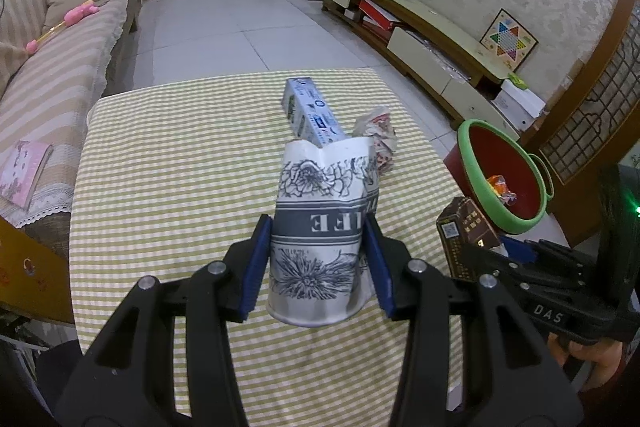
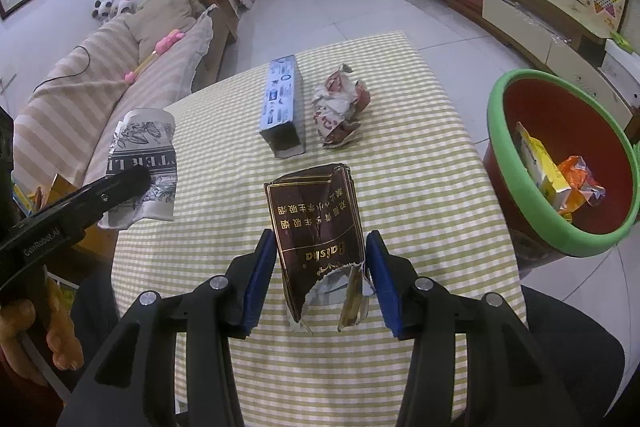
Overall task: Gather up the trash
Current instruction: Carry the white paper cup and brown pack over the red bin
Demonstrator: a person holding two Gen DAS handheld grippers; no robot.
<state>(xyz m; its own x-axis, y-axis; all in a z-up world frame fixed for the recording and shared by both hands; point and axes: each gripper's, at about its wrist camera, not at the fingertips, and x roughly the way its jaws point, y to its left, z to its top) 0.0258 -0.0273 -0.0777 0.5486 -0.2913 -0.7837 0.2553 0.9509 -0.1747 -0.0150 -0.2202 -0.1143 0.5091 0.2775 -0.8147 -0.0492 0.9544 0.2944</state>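
Observation:
My left gripper (image 1: 318, 261) is shut on a crumpled white paper cup (image 1: 324, 227) with grey flower print, held above the checked table (image 1: 172, 167). That cup (image 2: 142, 167) also shows at the left of the right wrist view. My right gripper (image 2: 320, 267) is shut on a torn dark brown cigarette pack (image 2: 316, 231), lifted over the table (image 2: 420, 155). The pack (image 1: 466, 231) appears at the right in the left wrist view. A long blue-grey carton (image 2: 282, 111) and a crumpled red-and-white wrapper (image 2: 340, 107) lie on the cloth further out. A red bin with a green rim (image 2: 560, 163) stands to the right.
The bin (image 1: 504, 175) holds a yellow box (image 2: 544, 171) and an orange wrapper (image 2: 580, 179). A striped sofa (image 1: 52, 75) runs along the left. A low TV cabinet (image 1: 436, 39) lines the right wall. Tiled floor lies beyond the table.

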